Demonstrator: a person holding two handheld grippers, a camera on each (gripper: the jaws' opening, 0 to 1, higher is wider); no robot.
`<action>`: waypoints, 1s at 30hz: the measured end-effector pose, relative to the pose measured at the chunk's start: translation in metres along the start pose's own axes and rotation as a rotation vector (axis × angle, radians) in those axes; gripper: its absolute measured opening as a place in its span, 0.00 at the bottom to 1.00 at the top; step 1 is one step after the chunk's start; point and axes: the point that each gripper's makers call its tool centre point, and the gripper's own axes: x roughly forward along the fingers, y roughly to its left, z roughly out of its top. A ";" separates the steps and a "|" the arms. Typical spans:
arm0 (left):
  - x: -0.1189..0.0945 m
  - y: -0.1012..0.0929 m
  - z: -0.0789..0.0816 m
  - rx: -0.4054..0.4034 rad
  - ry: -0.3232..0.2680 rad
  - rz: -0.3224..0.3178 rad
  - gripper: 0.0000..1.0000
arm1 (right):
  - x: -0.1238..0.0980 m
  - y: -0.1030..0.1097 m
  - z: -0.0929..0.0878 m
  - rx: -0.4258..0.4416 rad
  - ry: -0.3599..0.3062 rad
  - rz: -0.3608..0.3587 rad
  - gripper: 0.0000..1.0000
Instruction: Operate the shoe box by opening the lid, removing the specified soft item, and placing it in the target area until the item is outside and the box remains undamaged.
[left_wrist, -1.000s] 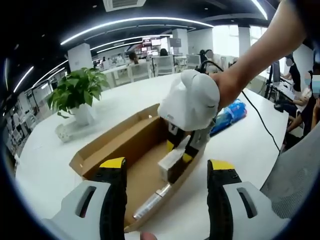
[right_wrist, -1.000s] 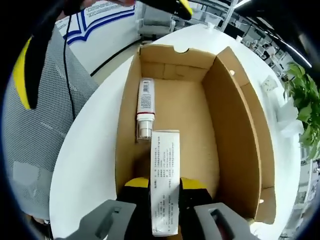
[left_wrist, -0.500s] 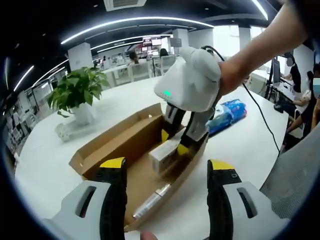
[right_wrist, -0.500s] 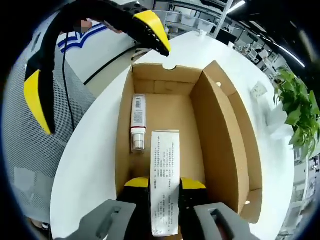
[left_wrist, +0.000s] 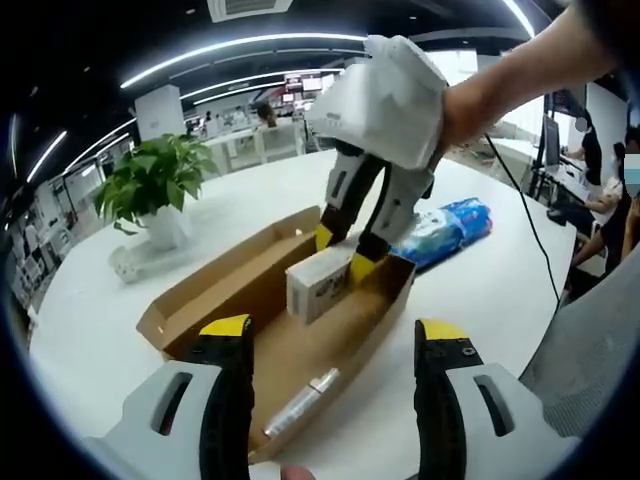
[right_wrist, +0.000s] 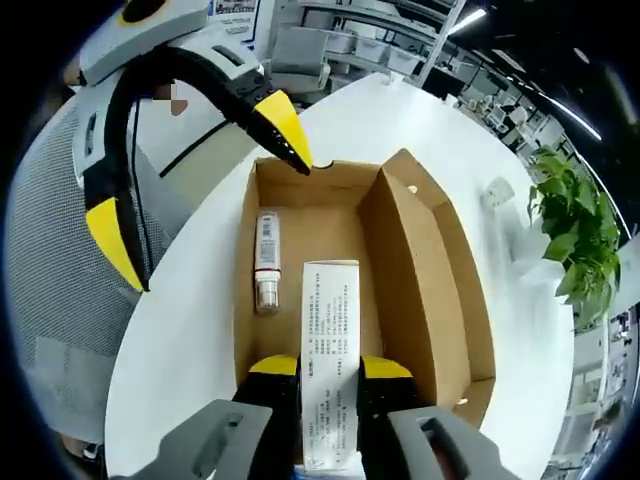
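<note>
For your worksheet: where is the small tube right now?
The tube lies on the floor of the open cardboard box, left of the white carton in the right gripper view.

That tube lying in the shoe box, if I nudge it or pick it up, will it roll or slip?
The tube looks round and smooth, so it would probably roll sideways if nudged. It lies flat on the shoe box floor near a wall, which should stop it. Its glossy surface may slip in a claw.

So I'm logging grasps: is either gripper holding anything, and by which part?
The right gripper clamps the white carton by its long sides near one end; the left gripper is open, holding nothing.
</note>
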 end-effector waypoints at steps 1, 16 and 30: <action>0.000 -0.001 0.000 0.004 0.000 -0.002 0.63 | -0.003 0.000 -0.001 0.004 0.002 -0.003 0.16; -0.001 -0.012 0.002 0.044 -0.003 -0.030 0.63 | -0.051 0.006 -0.030 0.052 0.036 -0.052 0.16; -0.003 -0.021 -0.001 0.069 0.003 -0.051 0.63 | -0.084 0.036 -0.093 0.162 0.087 -0.110 0.16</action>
